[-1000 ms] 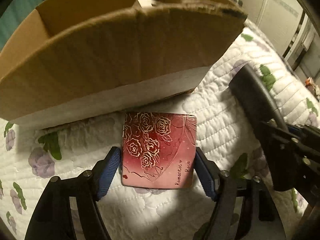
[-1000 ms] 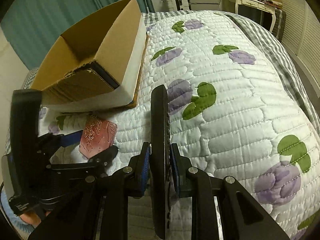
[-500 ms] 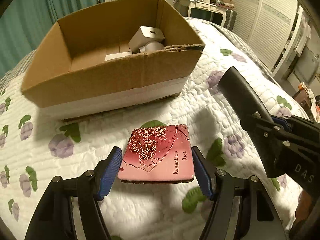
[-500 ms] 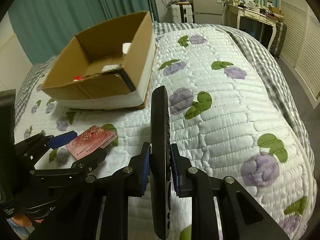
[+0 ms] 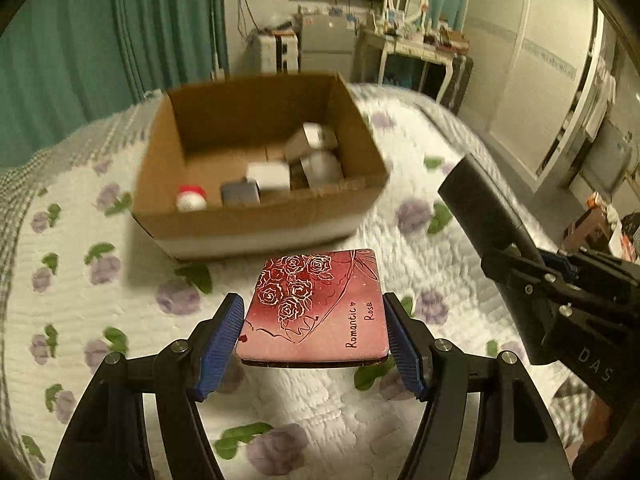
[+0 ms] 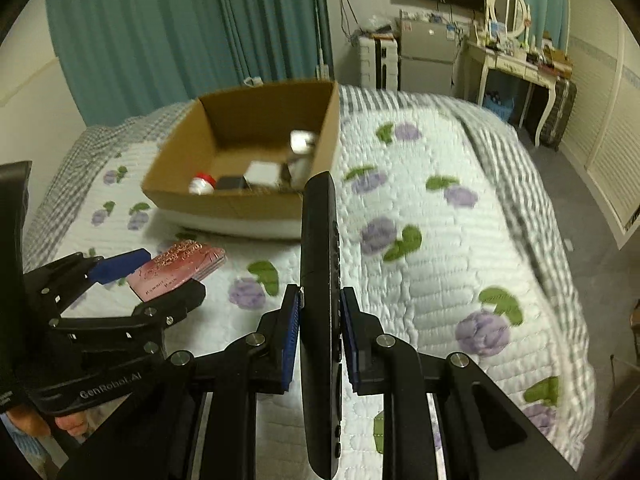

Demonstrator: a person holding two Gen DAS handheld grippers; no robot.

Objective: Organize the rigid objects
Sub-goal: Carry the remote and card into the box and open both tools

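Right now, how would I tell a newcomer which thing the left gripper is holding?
Start at the cardboard box on the flowered quilt. Just in front of it the left gripper holds a flat tin level between its jaws, above the quilt. It is the only pink-red thing, with gold roses and the words "Romantic Rose"; the right gripper holds a black remote.

Cardboard box (image 5: 256, 224) sits on the bed (image 5: 72, 216), holding several small items. Rose-patterned case (image 5: 316, 308) is held above the bed, before the box. Remote control (image 6: 320, 280) is held to the case's right.
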